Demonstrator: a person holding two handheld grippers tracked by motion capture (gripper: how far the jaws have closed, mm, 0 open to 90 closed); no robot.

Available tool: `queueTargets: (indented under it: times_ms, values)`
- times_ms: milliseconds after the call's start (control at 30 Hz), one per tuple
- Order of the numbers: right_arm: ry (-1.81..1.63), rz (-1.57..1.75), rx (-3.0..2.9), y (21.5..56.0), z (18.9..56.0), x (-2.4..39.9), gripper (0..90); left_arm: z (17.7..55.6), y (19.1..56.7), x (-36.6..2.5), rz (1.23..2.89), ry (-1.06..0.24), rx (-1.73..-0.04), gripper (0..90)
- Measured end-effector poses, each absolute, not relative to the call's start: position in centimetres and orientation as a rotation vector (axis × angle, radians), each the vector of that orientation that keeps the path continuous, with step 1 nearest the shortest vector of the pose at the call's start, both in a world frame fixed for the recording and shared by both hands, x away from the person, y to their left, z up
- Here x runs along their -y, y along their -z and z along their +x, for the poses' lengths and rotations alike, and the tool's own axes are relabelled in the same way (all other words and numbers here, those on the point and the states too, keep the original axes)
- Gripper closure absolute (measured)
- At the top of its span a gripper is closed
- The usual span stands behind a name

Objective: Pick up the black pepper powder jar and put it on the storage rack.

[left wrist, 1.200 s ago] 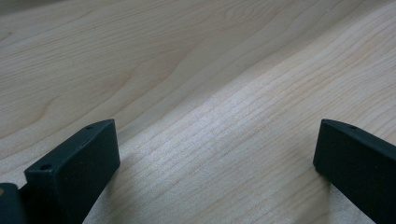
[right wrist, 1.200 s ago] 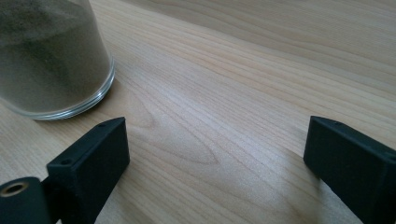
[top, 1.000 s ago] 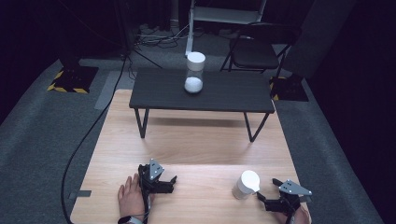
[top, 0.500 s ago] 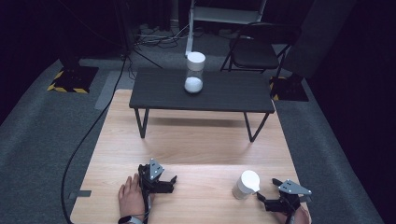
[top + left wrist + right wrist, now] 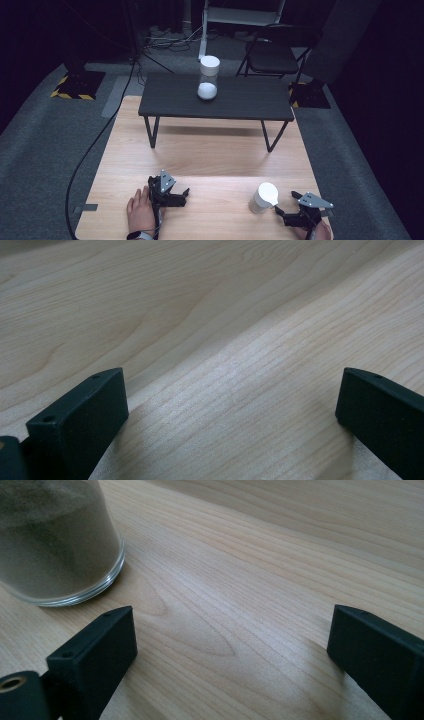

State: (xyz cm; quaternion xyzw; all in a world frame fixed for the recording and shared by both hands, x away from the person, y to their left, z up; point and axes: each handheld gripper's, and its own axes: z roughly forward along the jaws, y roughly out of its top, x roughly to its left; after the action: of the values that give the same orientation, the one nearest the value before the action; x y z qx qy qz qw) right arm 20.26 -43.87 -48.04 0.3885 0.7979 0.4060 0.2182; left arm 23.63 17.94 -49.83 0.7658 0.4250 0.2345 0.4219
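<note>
White-capped jar [image 5: 263, 198] upright just beside open right tool [image 5: 286, 206].

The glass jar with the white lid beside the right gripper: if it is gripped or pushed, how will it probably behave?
The jar looks like clear glass, so probably rigid, smooth and somewhat slippery for the right gripper, and breakable if dropped. It seems filled with powder, so likely heavy for its size. Upright on a flat base, it should slide rather than roll.

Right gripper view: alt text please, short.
The right gripper rests open over a light wooden table, its two black jaws wide apart with nothing between them. A clear glass jar holding pale powder stands at the upper left, beyond the left jaw.
</note>
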Motion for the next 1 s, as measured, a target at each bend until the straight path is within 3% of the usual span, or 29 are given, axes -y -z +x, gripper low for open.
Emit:
queueTargets:
  times_ms: [300,1000]
  values:
    - [-1.131,1.113,-2.196,47.8,20.0,44.1,4.8,23.6,49.8,-17.9,1.916,-0.589,-1.068,0.0]
    - [-1.33,0.818,-1.931,47.0,14.3,44.1,3.0,23.6,49.8,-17.8,1.916,-0.59,-1.069,0.0]
